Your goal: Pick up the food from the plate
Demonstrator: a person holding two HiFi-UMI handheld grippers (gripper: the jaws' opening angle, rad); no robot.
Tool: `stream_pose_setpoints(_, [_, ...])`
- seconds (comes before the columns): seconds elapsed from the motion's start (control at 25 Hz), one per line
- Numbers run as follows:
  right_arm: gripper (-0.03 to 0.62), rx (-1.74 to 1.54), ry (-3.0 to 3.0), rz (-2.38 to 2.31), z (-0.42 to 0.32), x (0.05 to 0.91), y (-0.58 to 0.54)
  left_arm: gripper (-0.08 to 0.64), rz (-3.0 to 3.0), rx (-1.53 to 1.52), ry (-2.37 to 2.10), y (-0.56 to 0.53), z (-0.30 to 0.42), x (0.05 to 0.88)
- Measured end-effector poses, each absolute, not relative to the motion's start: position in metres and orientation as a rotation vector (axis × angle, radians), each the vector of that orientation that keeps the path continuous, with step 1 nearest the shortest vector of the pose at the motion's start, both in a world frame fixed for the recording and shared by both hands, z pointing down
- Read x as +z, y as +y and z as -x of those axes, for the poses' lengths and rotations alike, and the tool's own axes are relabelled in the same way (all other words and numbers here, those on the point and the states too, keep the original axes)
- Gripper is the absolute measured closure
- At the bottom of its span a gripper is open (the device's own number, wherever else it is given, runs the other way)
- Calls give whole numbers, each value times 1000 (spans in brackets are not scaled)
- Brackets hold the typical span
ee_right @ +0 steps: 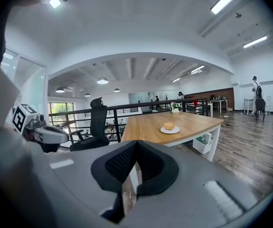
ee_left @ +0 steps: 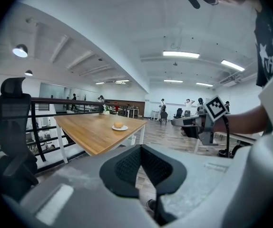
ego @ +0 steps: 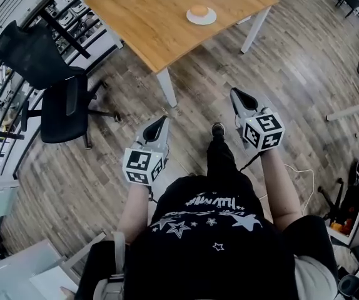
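Note:
A round, golden piece of food [ego: 198,9] lies on a small white plate [ego: 209,20] on the wooden table [ego: 148,17] at the top of the head view. Both grippers hang over the floor, well short of the table. My left gripper [ego: 162,122] and right gripper [ego: 236,94] both point toward it, jaws shut and empty. In the left gripper view the food [ee_left: 119,124] sits far beyond my shut left gripper [ee_left: 140,147]. In the right gripper view the food [ee_right: 169,126] and plate [ee_right: 170,131] lie far past my shut right gripper [ee_right: 136,143].
A black office chair [ego: 54,86] stands left of the table beside a dark railing [ego: 17,17]. The person's leg and shoe [ego: 217,130] show between the grippers on the wood floor. A white bin [ee_right: 202,143] sits under the table. Other people and desks stand far off.

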State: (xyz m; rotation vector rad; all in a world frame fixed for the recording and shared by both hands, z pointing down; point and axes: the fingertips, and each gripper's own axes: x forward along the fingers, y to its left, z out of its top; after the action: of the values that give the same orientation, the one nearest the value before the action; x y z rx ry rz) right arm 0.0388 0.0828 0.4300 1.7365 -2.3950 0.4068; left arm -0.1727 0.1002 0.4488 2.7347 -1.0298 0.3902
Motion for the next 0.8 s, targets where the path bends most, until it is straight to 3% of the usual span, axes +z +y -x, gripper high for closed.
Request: stream_pose_setpoints(0.8, [589,464,-2474,-1591,-128,442,-137,558,-2634,427,-1187,-82,82,451])
